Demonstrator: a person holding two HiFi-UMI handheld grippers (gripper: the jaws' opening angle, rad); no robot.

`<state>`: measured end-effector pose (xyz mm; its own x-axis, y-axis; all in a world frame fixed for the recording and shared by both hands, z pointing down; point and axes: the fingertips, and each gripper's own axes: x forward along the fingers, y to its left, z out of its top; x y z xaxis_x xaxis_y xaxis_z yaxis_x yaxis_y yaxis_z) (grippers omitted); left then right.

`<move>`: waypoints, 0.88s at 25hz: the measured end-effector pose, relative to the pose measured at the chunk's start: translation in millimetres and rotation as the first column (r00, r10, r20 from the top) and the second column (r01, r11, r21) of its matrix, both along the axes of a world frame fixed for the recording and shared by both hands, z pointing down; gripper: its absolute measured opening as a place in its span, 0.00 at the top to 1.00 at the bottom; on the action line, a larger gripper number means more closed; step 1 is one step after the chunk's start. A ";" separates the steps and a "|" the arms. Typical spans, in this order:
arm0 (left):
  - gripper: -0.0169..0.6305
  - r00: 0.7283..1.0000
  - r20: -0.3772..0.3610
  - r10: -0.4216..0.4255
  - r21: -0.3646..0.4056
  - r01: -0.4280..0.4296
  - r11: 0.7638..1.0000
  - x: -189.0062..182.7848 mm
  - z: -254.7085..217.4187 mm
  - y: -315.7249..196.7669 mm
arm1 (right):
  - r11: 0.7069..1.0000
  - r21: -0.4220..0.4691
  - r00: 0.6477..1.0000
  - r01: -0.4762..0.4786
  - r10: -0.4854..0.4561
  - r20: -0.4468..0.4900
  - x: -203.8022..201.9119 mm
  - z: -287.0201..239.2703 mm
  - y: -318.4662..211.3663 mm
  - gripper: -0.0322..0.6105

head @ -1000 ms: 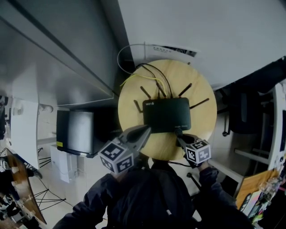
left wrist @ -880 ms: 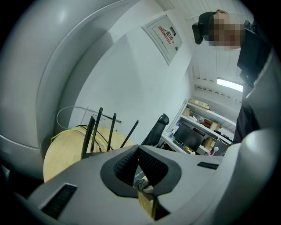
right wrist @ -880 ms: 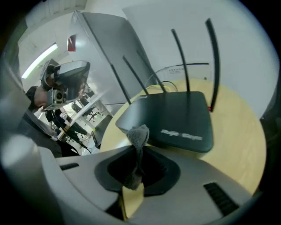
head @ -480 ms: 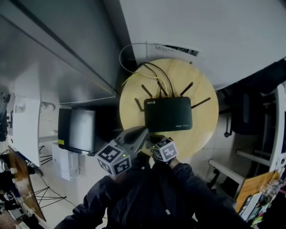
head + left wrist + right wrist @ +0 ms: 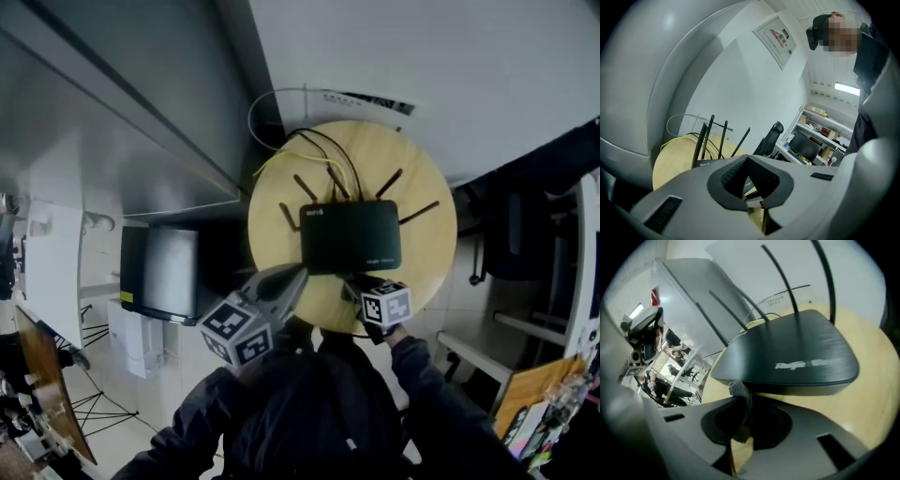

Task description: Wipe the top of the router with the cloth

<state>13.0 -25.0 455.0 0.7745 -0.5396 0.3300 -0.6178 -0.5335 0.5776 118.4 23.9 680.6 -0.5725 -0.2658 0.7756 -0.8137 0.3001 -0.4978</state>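
Change: right tongs [image 5: 357, 284] further right than half a second ago, drawn away from left tongs [image 5: 291, 279] and brought up to the near edge of router [image 5: 350, 237].
Right tongs: clamped on grey cloth [image 5: 740, 397], pointing at the router's front rim.
Cloth: bunched in a narrow strip between the jaws; upper end right at the router's front rim, touching or just short, cannot tell which; lower than the router's top surface.
Left tongs: jaws together at the tips, holding nothing; off the router's near left corner, over the rim of bench [image 5: 427, 253].
Router: black, flat, lying near the middle of the round wooden bench, pale lettering by its front edge.
Antennas [image 5: 388, 184]: thin, black, fanning out from the far side.
Cables [image 5: 328, 159]: black and yellow, leaving the far side toward the wall.
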 end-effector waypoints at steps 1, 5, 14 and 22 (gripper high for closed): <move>0.98 1.000 -0.001 0.004 0.000 -0.004 1.000 1.5 0.1 -0.1 | 1.000 -0.001 1.000 -0.018 0.018 -0.014 13.9 1.4 -0.3 0.84; 0.98 1.000 -0.003 0.018 0.005 -0.018 1.000 5.7 -1.6 -1.3 | 0.997 0.007 0.995 -0.077 0.077 -0.056 61.9 0.5 -4.9 0.84; 0.98 1.000 0.002 0.023 0.009 -0.023 1.000 4.3 -4.2 -0.1 | 0.977 0.019 0.971 -0.214 0.215 -0.106 131.3 2.1 -6.5 0.84; 0.98 1.000 -0.002 0.027 0.006 -0.027 1.000 5.2 -5.7 0.8 | 0.984 0.079 0.985 -0.159 0.164 -0.055 107.3 -31.0 -1.8 0.84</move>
